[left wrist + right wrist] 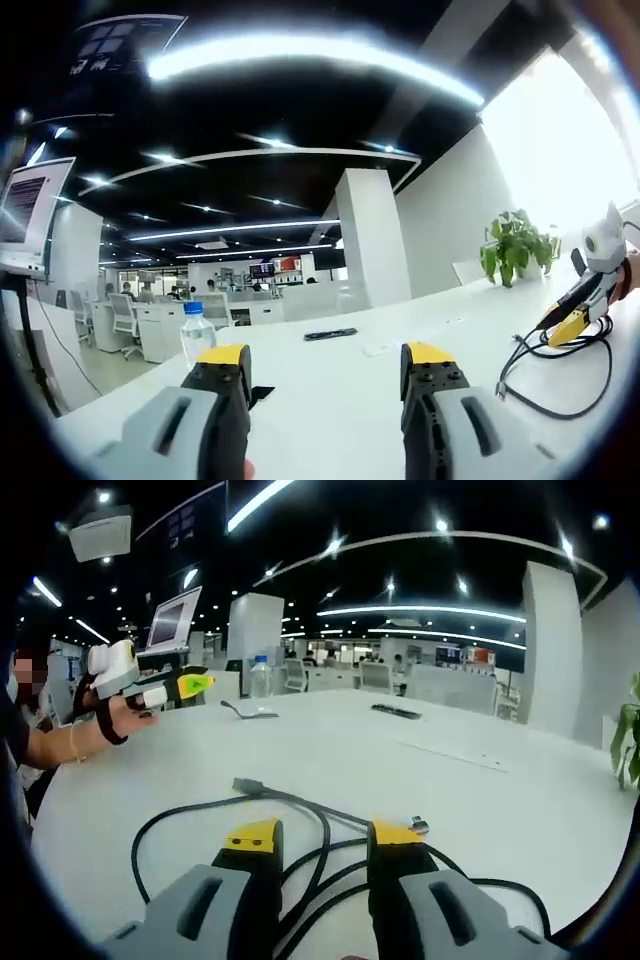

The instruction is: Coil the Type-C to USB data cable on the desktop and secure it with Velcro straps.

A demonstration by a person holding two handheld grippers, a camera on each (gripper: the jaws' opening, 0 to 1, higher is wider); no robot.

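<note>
Black data cable [300,830] is lying loose on the white desk [420,780], sprawling in open loops just ahead of the right gripper [320,832], w/ one plug end [246,785] pointing away across the desk and a small metal plug [419,826] lying beside the right jaw tip. Part of the cable is running between the two jaws, but the jaws are standing apart and not pinching it. In the left gripper view the same cable [540,375] is curling on the desk at far right, under the right gripper [568,318] coming in from that side.

Left gripper [325,352] is hovering over bare desk w/ jaws wide apart, holding nothing. In the right gripper view it is showing at far left [185,685], carried by a person's hand [115,715].

Containers: a clear plastic bottle [197,334] w/ a white cap is standing upright near the desk's far edge; contents too small to tell. A potted green plant [515,245] is sitting farther along the desk. A dark flat item [330,334] is lying mid-desk. A monitor [30,215] is standing off the desk edge.
</note>
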